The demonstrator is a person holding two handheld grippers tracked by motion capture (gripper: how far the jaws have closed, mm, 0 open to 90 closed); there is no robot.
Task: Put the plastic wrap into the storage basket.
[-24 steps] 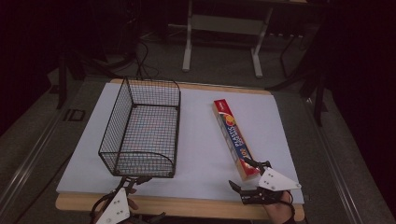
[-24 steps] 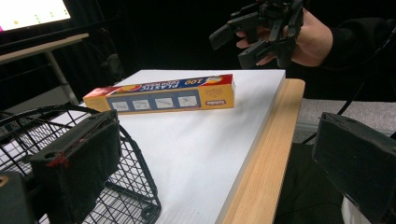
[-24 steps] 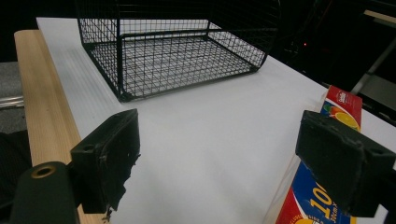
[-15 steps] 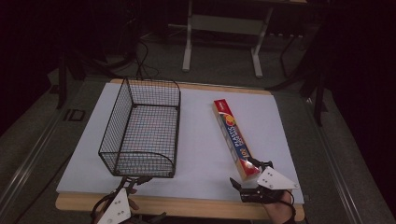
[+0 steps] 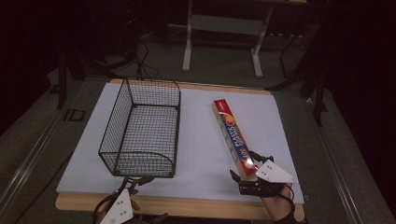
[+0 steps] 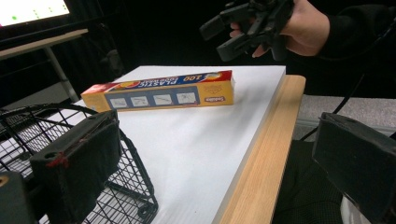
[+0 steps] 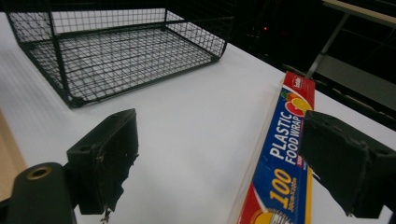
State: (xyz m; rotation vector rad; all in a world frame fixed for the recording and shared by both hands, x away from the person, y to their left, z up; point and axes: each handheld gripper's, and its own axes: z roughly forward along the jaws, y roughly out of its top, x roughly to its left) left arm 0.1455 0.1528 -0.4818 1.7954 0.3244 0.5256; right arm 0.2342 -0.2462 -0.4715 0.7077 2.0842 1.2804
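basket (image 5: 140,130): thin black wire mesh, metal
box (image 5: 235,136): glossy printed cardboard
worktop (image 5: 201,140): matt white sheet over my pale wood edge
my hand-held gripper pads (image 7: 105,158): rough black foam

Lit brightly from above on the white tabletop (image 5: 201,140), dark beyond; soft, grainy high view, close jaw pads blurred in both gripper views.
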